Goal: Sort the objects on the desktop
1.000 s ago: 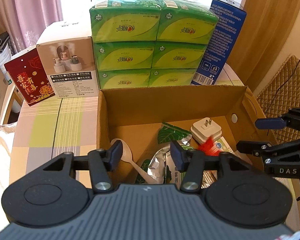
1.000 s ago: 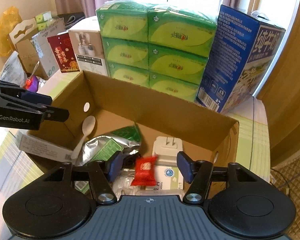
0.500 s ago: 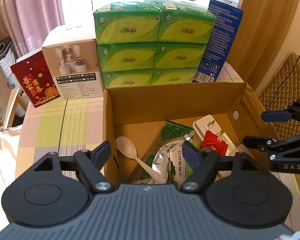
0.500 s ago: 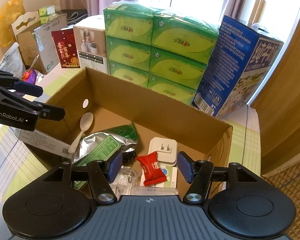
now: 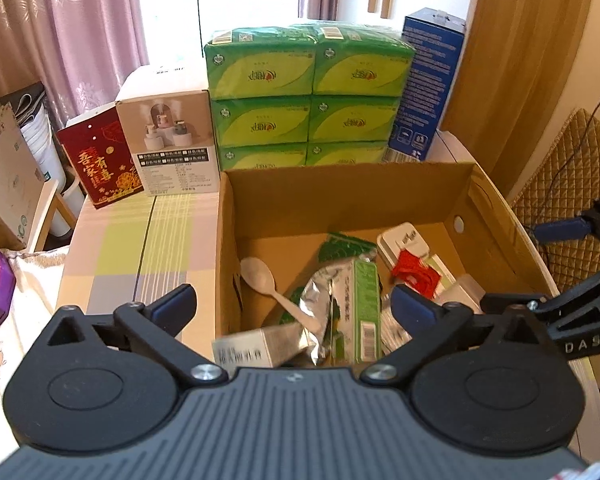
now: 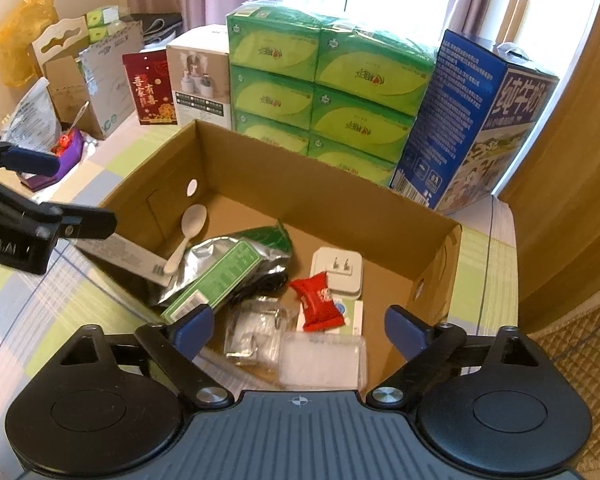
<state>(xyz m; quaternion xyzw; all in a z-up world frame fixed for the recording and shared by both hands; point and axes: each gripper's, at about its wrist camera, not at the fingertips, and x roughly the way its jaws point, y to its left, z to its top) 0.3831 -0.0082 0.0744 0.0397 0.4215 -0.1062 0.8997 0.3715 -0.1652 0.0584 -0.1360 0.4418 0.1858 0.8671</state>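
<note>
Grippers, left (image 5: 293, 306) and right (image 6: 299, 324), gape empty; cardboard box (image 6: 340, 204) near wall hidden.

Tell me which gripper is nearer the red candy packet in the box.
Right. The right gripper hangs open with the red candy packet lying just ahead, between its fingers. The left gripper is open over the box's left wall, with the packet off to its right.
</note>
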